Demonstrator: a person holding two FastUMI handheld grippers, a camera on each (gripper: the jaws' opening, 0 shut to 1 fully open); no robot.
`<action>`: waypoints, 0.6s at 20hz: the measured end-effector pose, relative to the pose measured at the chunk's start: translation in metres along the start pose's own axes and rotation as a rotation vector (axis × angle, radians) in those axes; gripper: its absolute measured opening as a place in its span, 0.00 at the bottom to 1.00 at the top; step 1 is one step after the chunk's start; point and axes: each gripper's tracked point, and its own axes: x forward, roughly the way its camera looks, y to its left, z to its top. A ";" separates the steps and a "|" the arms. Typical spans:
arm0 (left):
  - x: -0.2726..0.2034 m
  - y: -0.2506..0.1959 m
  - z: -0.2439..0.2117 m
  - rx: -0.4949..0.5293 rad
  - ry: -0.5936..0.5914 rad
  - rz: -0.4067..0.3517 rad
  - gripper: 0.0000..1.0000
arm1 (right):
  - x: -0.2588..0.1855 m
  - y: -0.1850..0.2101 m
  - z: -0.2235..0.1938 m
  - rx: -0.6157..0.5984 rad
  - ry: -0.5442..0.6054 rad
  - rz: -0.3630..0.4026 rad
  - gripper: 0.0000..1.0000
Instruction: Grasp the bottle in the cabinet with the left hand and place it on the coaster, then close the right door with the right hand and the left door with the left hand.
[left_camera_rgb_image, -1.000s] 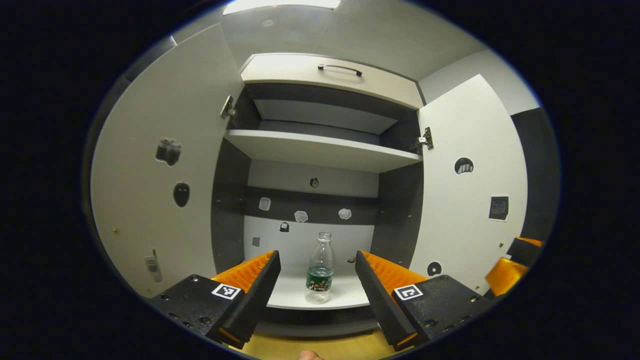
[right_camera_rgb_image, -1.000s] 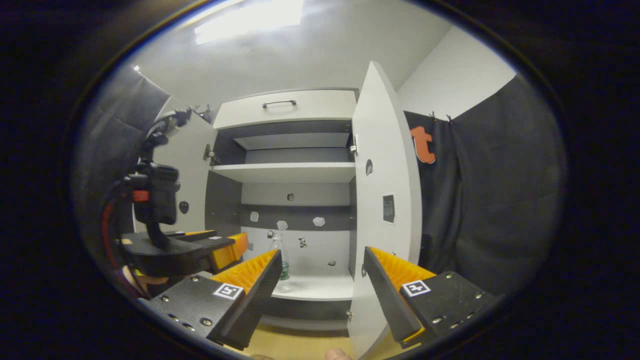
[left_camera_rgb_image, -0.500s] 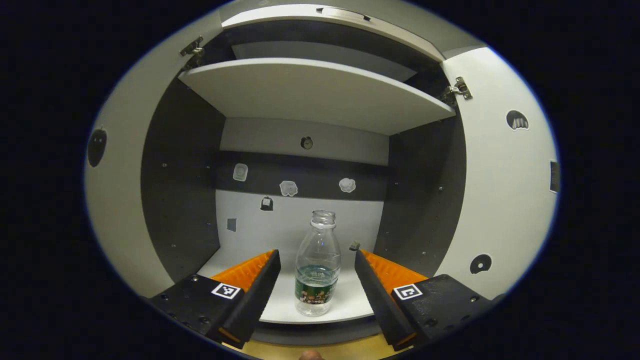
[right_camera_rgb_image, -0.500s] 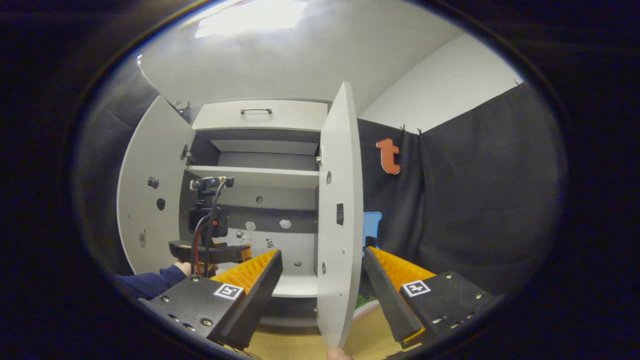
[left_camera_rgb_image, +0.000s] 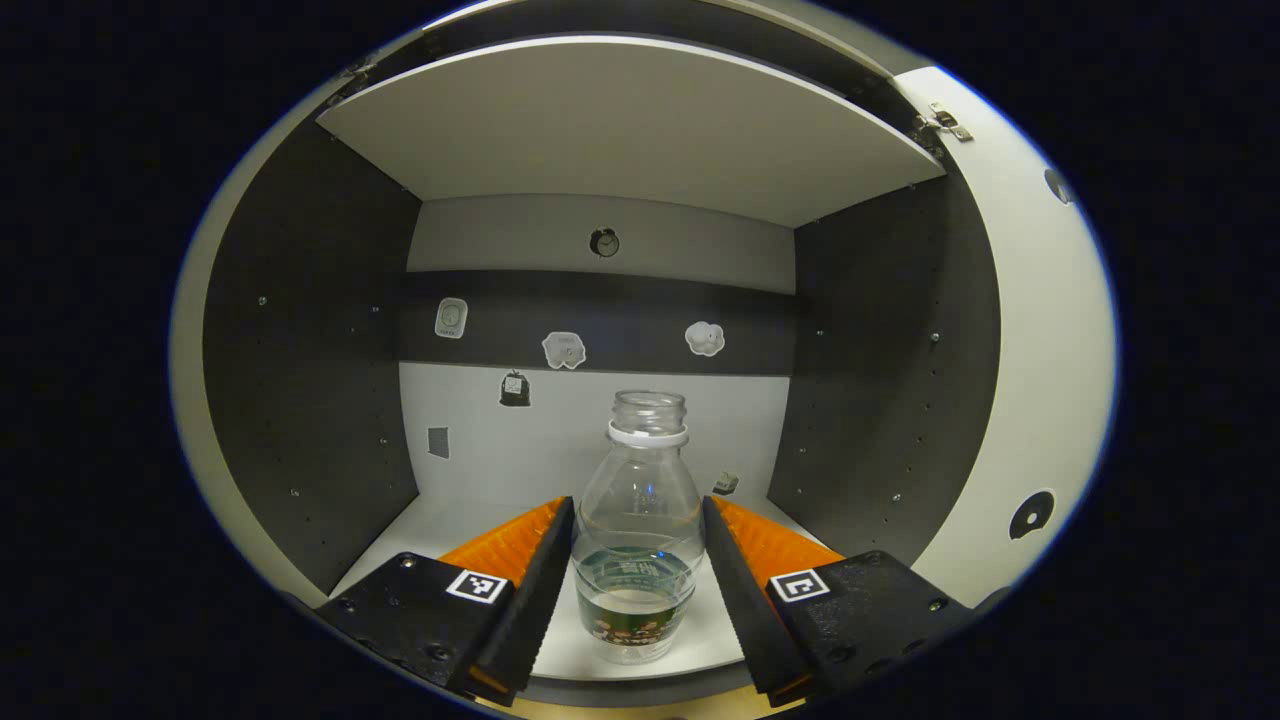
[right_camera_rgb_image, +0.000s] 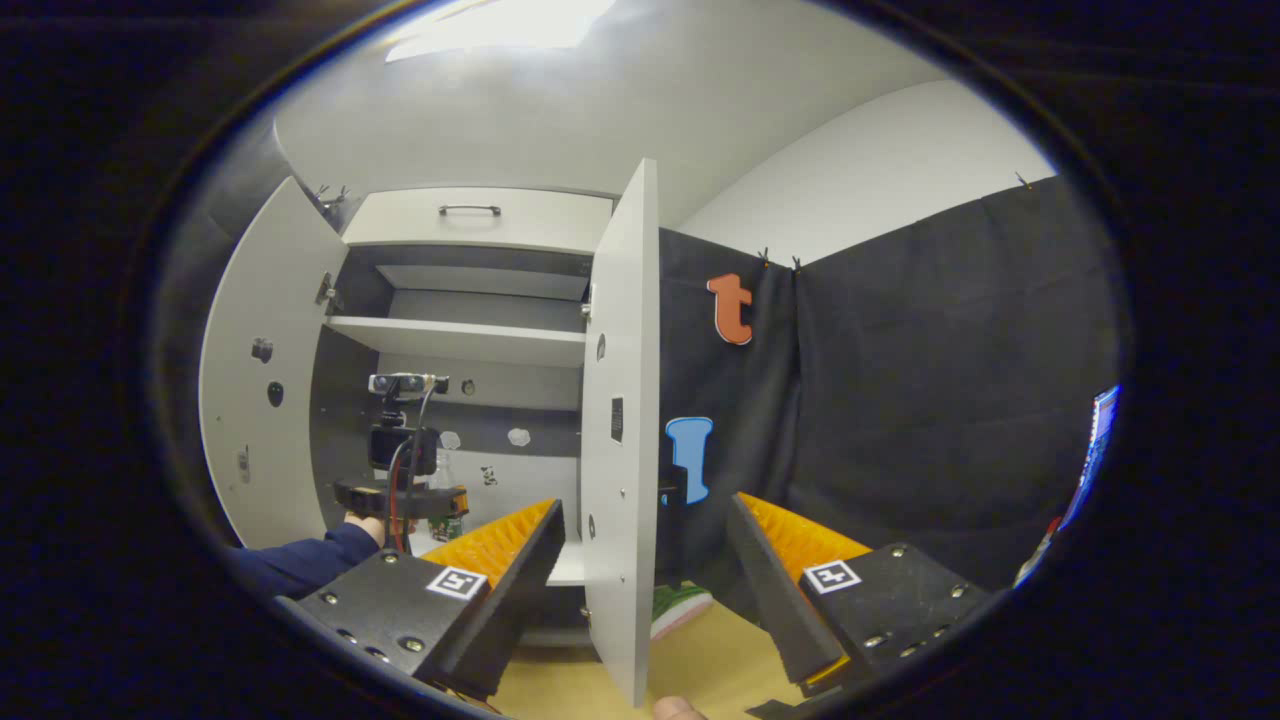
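At lower centre of the left gripper view, the clear plastic bottle stands upright on the white cabinet shelf, bracketed by the open, empty left gripper.

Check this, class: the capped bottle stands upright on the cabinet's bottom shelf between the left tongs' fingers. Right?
Not quite. In the left gripper view the bottle has no cap; its neck is open. It does stand upright on the bottom shelf between the left tongs.
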 end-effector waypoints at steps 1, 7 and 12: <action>-0.001 0.001 -0.001 -0.004 0.002 -0.001 0.79 | 0.000 0.000 0.001 -0.001 -0.002 0.000 1.00; -0.029 -0.017 0.004 -0.033 0.003 -0.088 0.78 | 0.004 0.006 0.001 0.020 -0.009 0.038 1.00; -0.083 -0.036 -0.002 -0.059 0.000 -0.161 0.77 | -0.001 0.012 -0.003 0.048 0.002 0.091 1.00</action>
